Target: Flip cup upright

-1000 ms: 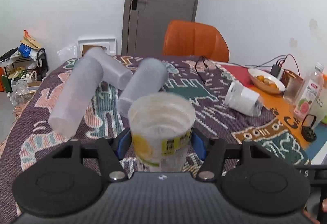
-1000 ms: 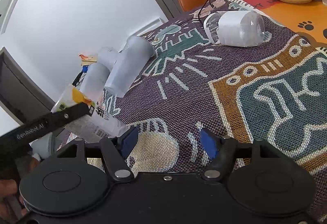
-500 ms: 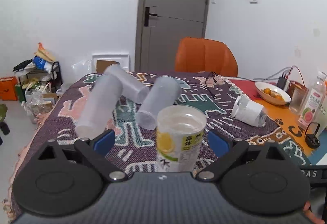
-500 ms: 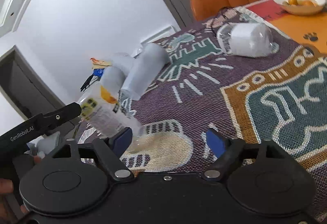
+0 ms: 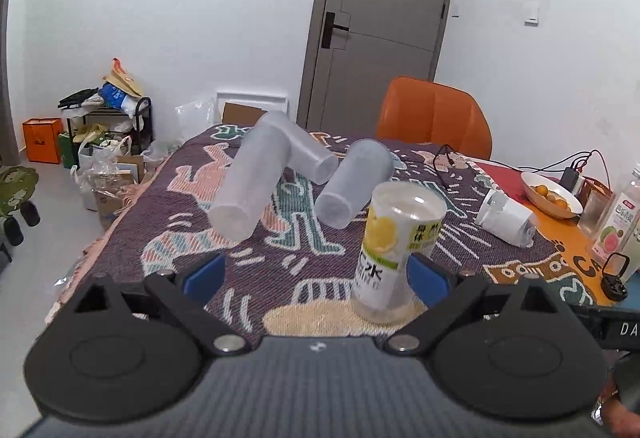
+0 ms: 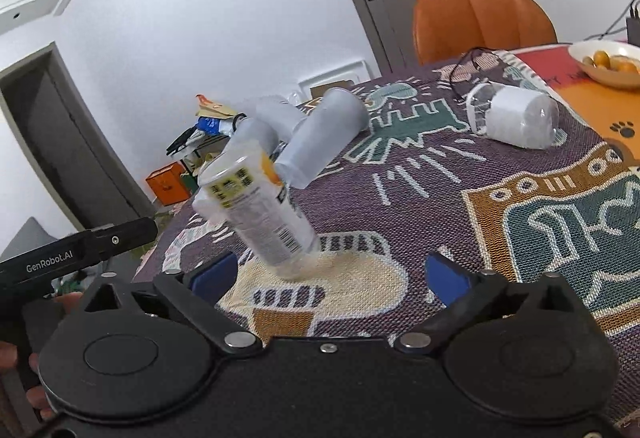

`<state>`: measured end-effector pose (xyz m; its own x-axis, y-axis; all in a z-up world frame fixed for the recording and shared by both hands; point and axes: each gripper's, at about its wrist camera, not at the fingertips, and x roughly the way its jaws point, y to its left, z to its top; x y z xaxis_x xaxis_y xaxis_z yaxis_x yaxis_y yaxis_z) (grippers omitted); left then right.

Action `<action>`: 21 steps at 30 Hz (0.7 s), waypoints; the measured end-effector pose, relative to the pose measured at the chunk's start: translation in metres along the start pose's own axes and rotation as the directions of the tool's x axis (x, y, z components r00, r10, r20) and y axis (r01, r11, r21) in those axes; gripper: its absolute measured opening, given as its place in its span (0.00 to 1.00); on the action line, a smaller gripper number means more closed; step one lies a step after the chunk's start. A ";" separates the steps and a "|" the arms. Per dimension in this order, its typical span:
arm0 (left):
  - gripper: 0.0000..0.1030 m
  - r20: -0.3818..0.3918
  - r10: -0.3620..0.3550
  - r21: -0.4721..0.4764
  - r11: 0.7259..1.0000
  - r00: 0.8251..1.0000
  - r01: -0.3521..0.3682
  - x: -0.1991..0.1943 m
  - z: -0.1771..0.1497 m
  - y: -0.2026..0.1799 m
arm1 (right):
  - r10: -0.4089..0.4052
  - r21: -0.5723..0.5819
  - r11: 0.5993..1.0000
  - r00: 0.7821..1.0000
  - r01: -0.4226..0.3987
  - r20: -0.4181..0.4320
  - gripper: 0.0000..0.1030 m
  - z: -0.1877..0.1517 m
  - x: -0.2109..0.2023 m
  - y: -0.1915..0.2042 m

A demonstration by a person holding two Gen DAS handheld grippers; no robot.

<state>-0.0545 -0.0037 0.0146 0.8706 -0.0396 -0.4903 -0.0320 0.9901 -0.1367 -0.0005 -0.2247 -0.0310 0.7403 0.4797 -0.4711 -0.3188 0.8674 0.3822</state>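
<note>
Indoors, patterned tablecloth (image 5: 280,270), grey door (image 5: 380,26), orange chair (image 5: 436,114)

Cup (image 5: 400,250): stands on the tablecloth (image 5: 280,262), open end up, at the near edge, between the left gripper's (image 5: 316,274) spread fingers, close to the right one.
Three frosted cups (image 5: 298,174): lie on their sides behind and left of the cup, bunched together.
Wrapped cup (image 5: 506,218): lies on its side, right of the cup.
Bowl (image 5: 550,194): farther right, behind the wrapped cup.
Bottle (image 5: 618,218): at the table's right edge.
Chair (image 5: 436,116): behind the table.
Right gripper (image 6: 328,274): fingers apart, above the near edge, cup just ahead on its left.
</note>
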 end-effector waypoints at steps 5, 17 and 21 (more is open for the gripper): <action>0.94 -0.012 0.000 0.006 1.000 1.000 0.000 -0.012 -0.010 0.007 | 0.006 -0.034 0.999 1.000 -0.006 -0.002 1.00 -0.005 -0.009 0.012; 0.94 0.040 0.011 -0.019 1.000 0.999 -0.010 -0.061 -0.026 0.017 | 0.034 -0.146 0.989 0.999 -0.031 0.021 1.00 -0.018 -0.050 0.043; 0.94 0.047 0.001 0.020 1.000 0.999 -0.002 -0.078 -0.025 0.015 | 0.048 -0.193 0.980 0.998 -0.040 0.041 1.00 -0.020 -0.062 0.058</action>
<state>-0.1347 0.0108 0.0293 0.8926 -0.0325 -0.4496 -0.0236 0.9927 -0.1187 -0.0766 -0.2010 0.0048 0.7476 0.5152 -0.4191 -0.4560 0.8570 0.2401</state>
